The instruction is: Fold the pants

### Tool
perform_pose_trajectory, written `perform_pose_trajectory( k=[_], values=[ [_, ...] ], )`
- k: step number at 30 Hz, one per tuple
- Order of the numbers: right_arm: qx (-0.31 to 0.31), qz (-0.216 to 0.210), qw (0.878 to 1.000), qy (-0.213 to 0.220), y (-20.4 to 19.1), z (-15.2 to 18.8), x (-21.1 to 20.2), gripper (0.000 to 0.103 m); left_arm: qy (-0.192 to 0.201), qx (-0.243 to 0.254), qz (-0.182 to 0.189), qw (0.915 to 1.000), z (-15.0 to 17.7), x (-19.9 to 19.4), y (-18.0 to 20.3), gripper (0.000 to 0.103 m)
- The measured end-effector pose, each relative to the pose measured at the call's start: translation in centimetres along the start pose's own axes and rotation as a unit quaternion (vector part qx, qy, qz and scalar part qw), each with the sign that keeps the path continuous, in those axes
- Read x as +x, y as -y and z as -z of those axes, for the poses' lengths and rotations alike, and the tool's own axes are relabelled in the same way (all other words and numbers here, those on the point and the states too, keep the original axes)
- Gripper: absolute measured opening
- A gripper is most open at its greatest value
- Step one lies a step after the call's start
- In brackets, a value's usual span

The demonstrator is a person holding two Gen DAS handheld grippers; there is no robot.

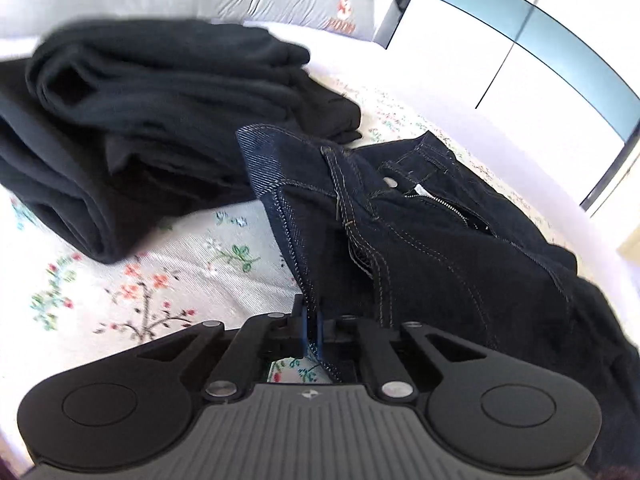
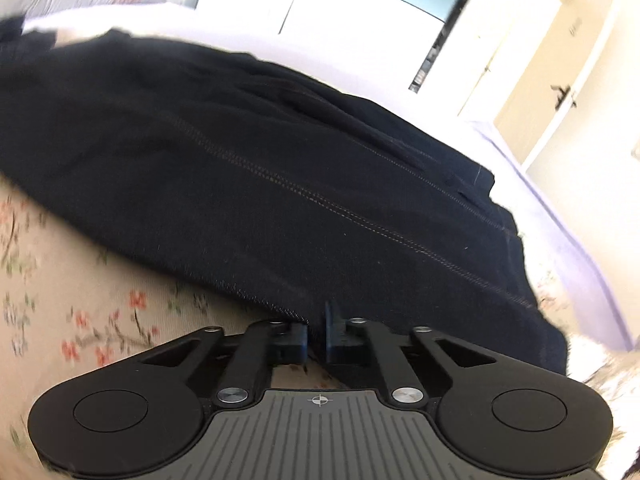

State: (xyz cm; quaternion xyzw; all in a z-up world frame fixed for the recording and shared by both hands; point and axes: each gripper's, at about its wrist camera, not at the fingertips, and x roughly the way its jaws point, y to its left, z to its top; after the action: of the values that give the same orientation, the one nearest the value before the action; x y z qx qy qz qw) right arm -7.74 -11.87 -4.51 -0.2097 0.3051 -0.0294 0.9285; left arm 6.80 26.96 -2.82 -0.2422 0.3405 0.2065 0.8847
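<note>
— Grippers?
— I see the left gripper (image 1: pixel 310 322) clamped on a jeans (image 1: pixel 400 232) edge; the right gripper (image 2: pixel 316 330) pinches their hem.
— Location?
— Jeans on the floral bed (image 1: pixel 168 280), beside stacked dark clothes (image 1: pixel 140 128).

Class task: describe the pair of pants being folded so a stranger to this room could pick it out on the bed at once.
Start at the floral bedspread. Right of the stack of folded black garments lie the dark denim jeans, pinched by the left gripper. Pale contrast stitching, a metal button and an open zip set them apart from the plain black stack.
</note>
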Motion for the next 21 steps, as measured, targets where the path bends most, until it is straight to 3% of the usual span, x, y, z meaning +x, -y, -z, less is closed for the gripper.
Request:
perform_pose_trajectory(
  k=[5, 12, 17, 19, 21],
  values=[
    [-0.034, 0.012, 0.999, -0.005, 0.5, 0.3, -1.8, 0.001, 0.014, 0.036, -0.015, 0.9991, -0.2, -2.1, 0.5, 0.048],
    [-0.052, -0.007, 0.998, -0.025, 1.1, 0.8, -4.3, 0.001, 0.017, 0.066, -0.027, 0.9973, 0.3, -4.7, -0.1, 0.049],
    [-0.056, -0.022, 0.997, -0.046, 1.2, 2.1, -4.3, 0.001, -0.016, 0.086, -0.051, 0.9949, 1.9, -4.4, -0.3, 0.049],
    [-0.059, -0.027, 0.996, -0.056, 0.9, 2.4, -3.5, 0.003, -0.045, 0.1, -0.073, 0.9913, 2.3, -2.9, 0.0, 0.055],
    [-0.066, -0.025, 0.996, -0.055, 0.6, 2.5, -3.0, 0.007, -0.043, 0.116, -0.091, 0.9882, 2.6, -2.7, 0.3, 0.07]
  ],
)
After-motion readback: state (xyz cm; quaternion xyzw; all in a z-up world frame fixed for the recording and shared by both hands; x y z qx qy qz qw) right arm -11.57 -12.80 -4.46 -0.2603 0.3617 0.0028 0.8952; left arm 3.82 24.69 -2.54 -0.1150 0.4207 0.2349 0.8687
